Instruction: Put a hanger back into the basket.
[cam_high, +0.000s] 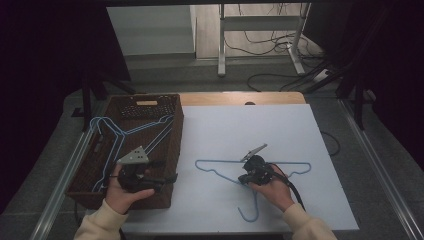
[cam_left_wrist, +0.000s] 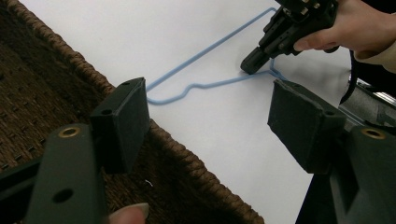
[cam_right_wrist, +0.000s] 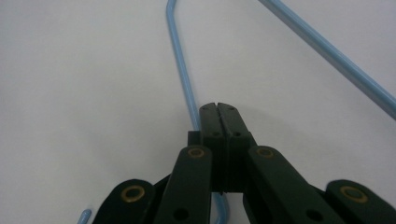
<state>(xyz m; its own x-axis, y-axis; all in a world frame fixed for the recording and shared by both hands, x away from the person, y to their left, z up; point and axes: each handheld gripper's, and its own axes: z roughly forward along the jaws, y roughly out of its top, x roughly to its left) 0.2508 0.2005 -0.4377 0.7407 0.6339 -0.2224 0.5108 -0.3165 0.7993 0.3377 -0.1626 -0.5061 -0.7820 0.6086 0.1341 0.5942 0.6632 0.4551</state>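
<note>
Right gripper (cam_high: 245, 178) fingers pinched tight on neck of light-blue wire hanger (cam_high: 225, 170) lying flat on white surface (cam_high: 280, 130), likely for lifting toward dark woven wicker basket (cam_high: 172, 150); left gripper (cam_high: 167, 182) fingers spread wide, empty, over basket rim, seemingly waiting

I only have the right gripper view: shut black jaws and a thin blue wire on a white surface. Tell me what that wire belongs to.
Observer: It is a light blue wire clothes hanger lying flat on the white table top; the right gripper is at its neck.
Operator: Report the other hand.
Observer: The left gripper is open with nothing between its jaws, over the right rim of a dark brown woven basket at the table's left.
Operator: Say what the basket holds.
Observer: More light blue wire hangers, lying across its inside.
</note>
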